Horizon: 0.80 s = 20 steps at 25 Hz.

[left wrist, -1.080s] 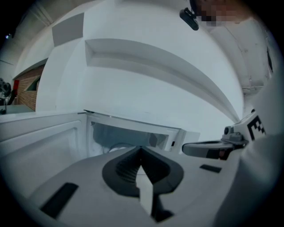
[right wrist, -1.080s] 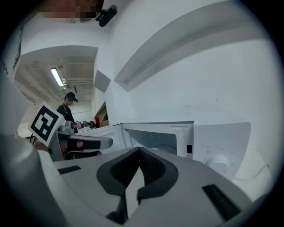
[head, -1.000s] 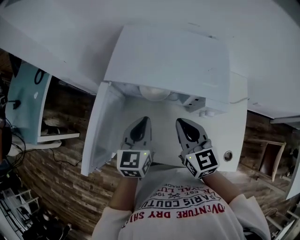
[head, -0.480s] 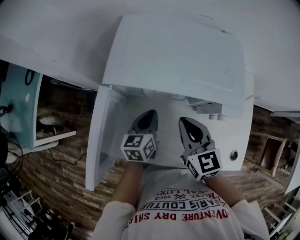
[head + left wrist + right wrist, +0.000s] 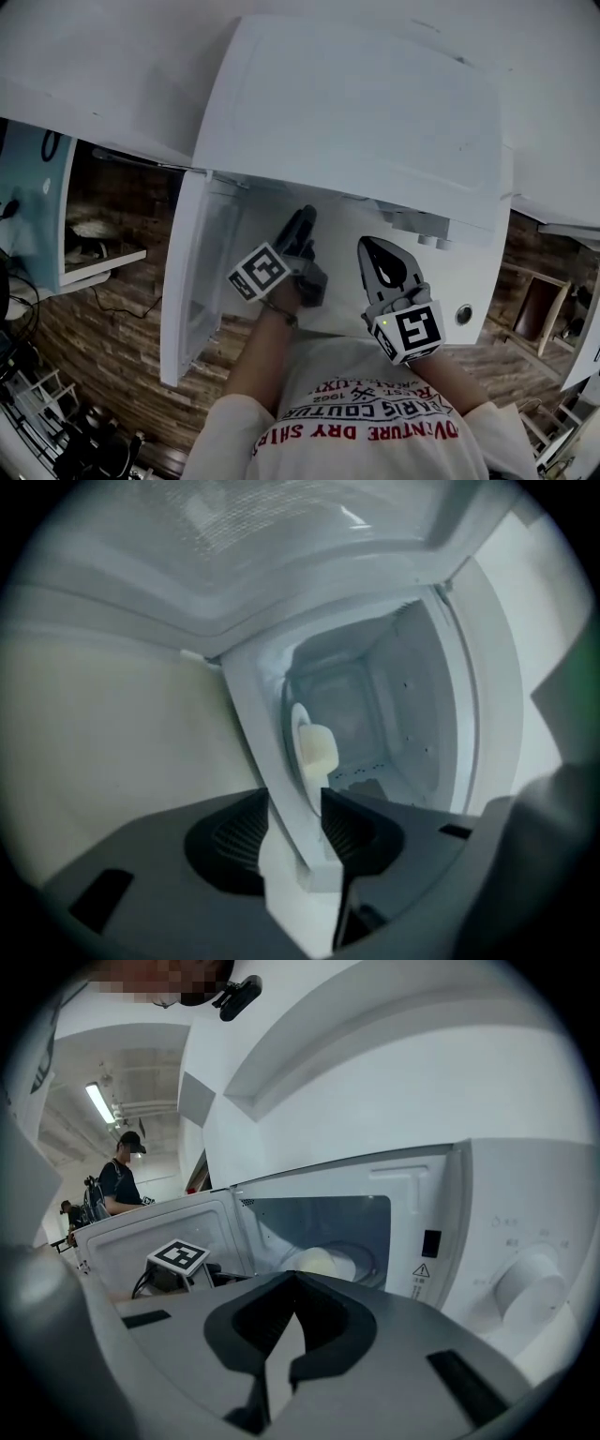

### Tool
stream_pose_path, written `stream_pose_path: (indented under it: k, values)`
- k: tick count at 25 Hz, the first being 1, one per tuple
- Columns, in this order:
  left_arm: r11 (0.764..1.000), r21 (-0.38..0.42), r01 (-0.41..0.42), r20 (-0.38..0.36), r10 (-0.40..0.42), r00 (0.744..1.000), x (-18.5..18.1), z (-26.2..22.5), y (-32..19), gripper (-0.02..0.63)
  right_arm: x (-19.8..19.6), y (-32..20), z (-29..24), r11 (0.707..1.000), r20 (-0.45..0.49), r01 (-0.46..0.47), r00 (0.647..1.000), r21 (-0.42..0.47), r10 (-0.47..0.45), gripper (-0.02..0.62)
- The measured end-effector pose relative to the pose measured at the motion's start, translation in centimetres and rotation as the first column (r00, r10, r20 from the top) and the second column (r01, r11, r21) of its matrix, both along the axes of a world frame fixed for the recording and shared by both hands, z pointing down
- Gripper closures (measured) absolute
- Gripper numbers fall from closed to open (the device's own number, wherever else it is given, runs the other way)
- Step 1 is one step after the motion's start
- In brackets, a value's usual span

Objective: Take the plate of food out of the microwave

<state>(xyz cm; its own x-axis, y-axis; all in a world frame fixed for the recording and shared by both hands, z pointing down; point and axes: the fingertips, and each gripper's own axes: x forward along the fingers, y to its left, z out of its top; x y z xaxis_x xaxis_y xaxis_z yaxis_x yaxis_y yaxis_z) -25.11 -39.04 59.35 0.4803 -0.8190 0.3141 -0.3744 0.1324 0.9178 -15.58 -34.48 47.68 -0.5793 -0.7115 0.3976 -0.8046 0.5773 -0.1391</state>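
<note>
The white microwave (image 5: pixel 356 122) stands with its door (image 5: pixel 202 272) swung open to the left. Inside, a plate (image 5: pixel 354 1258) carries a pale lump of food (image 5: pixel 314 1262); the left gripper view, rolled sideways, shows the plate (image 5: pixel 298 726) and food (image 5: pixel 317 752) on edge. My left gripper (image 5: pixel 305 223) is turned on its side at the opening. Its jaws are opening, and a white edge of the opening (image 5: pixel 281 789) runs between them (image 5: pixel 295 803). My right gripper (image 5: pixel 371 246) hangs shut and empty in front of the microwave, its tips (image 5: pixel 295 1277) together.
The control panel with a round knob (image 5: pixel 530 1283) is on the microwave's right side; the knob (image 5: pixel 462 314) also shows from above. A person (image 5: pixel 120 1180) stands in the background at left. A low shelf (image 5: pixel 94 253) sits on the wooden floor at left.
My left gripper has rolled onto its side and moved forward to the microwave's opening. The right gripper has hardly moved.
</note>
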Motion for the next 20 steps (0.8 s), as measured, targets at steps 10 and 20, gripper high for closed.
stream_pose_path:
  k: [10,20]
  values:
    - [0.985,-0.08,0.152,-0.173,-0.164,0.971,-0.1,0.8,-1.7,0.449,0.7,-0.7,0.6,0.999,0.006,0.023,1.0,-0.025,-0.023,0.591]
    - [0.991,-0.057,0.118,-0.168,-0.127,0.978,0.4,0.0,-2.9,0.557,0.8,-1.2,1.2,0.999,-0.006,0.017,1.0,-0.033,-0.017,0.591]
